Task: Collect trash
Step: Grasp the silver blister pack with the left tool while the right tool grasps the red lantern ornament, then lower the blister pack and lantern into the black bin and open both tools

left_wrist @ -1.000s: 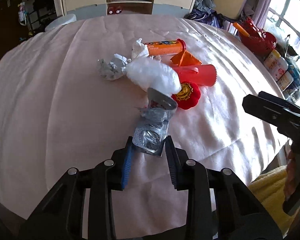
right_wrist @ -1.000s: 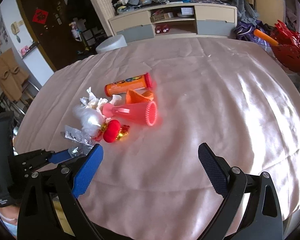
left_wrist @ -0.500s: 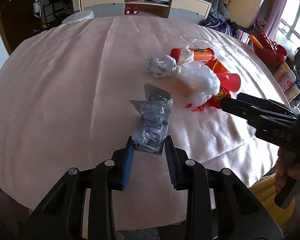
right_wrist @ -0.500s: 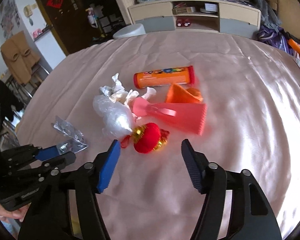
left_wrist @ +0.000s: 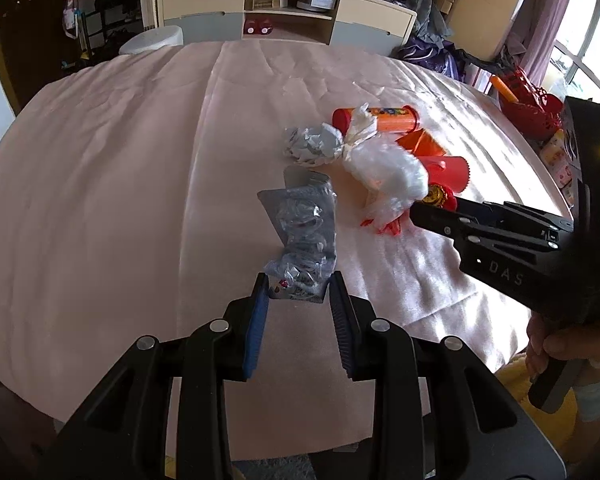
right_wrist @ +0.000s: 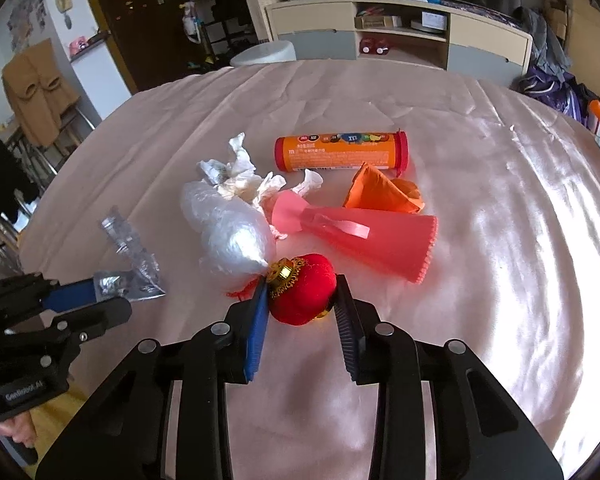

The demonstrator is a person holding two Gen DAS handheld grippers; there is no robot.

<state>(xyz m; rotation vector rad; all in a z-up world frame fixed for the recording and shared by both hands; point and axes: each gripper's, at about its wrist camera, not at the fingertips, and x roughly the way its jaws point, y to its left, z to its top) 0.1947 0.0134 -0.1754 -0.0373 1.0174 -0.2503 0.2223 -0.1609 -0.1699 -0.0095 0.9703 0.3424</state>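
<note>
Silver blister pack point(left_wrist: 300, 240) sits pinched in the left gripper point(left_wrist: 298, 304), lifted above the pink tablecloth point(left_wrist: 100, 200), apparently ready for binning. Right gripper point(right_wrist: 302, 308) brackets the red lantern ornament point(right_wrist: 302, 294), fingers narrowed against its sides, beside the clear plastic bag point(right_wrist: 228, 236).

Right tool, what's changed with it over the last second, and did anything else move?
The right tool went forward from the bare cloth and narrowed its wide-open jaws around the red ornament, now bracketing it; a firm grip isn't certain. The left tool kept the blister pack pinched. The candy tube, pink cone and plastic bag stayed put.
</note>
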